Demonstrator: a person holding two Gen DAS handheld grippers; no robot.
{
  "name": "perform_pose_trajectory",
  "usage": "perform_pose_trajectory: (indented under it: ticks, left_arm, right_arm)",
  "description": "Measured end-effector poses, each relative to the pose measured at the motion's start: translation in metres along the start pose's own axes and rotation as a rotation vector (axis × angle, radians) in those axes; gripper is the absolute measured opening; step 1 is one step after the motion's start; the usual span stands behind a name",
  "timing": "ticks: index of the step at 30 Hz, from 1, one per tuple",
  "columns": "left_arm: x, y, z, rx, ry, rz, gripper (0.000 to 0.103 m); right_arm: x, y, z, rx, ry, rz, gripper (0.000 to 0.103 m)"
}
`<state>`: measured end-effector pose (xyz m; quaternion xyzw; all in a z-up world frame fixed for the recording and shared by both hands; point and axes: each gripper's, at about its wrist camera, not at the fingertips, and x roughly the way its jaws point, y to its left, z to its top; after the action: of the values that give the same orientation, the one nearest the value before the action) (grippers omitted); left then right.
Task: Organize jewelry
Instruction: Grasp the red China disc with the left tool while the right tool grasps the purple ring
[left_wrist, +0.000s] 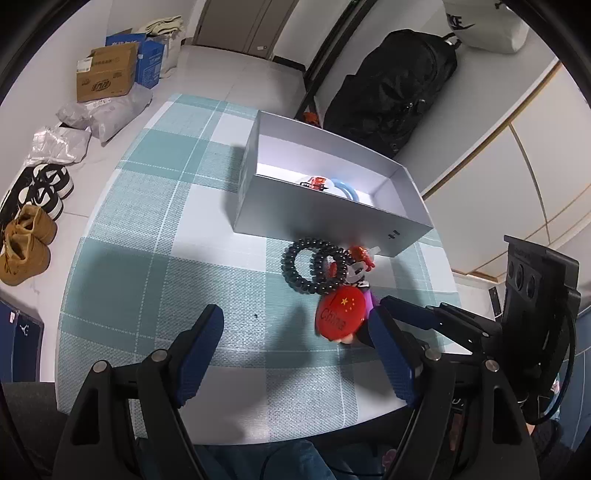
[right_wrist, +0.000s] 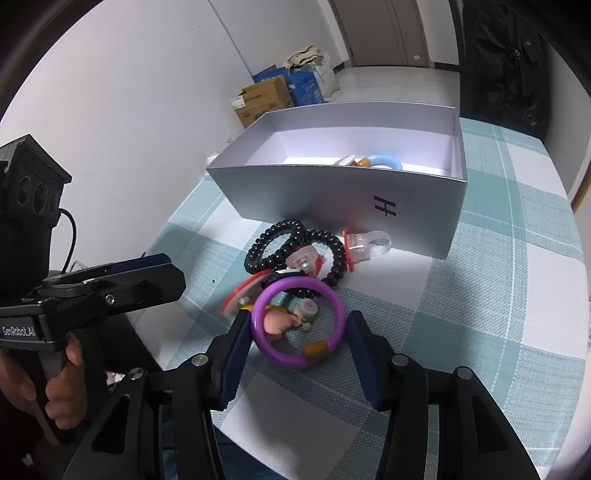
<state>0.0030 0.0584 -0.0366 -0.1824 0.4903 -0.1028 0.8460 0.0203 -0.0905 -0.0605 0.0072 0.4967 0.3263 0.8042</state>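
Purple bangle (right_wrist: 299, 325) between right tool (right_wrist: 299, 328) fingers, tilted downward.

The desk cloth (right_wrist: 480, 258) had teal and white checks; the bangle (right_wrist: 295, 325) was purple, the beads (right_wrist: 277, 240) black, the box (right_wrist: 332, 192) grey.

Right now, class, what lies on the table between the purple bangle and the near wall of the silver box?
The right wrist view shows it: between the purple bangle and the silver box lie coiled black bead bracelets and clear-and-red plastic rings.
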Motion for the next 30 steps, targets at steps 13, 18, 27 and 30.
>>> perform_pose_trajectory:
  ticks: [13,18,27,30]
  left_arm:
    - [0.006,-0.002,-0.002,0.001,0.039,-0.027,0.077]
    - [0.013,-0.004,-0.003,0.001,0.067,-0.039,0.077]
    - [0.03,-0.012,0.0,0.019,0.094,-0.036,0.077]
    - [0.035,-0.018,0.002,0.05,0.093,-0.025,0.066]
  right_arm:
    - [-0.014,-0.013,0.005,0.089,-0.038,0.036,0.047]
    - [-0.023,-0.017,0.008,0.109,-0.063,0.037,0.046]
    - [-0.035,-0.022,0.006,0.136,-0.08,0.024,0.046]
    - [-0.042,-0.027,0.004,0.155,-0.097,0.032,0.046]
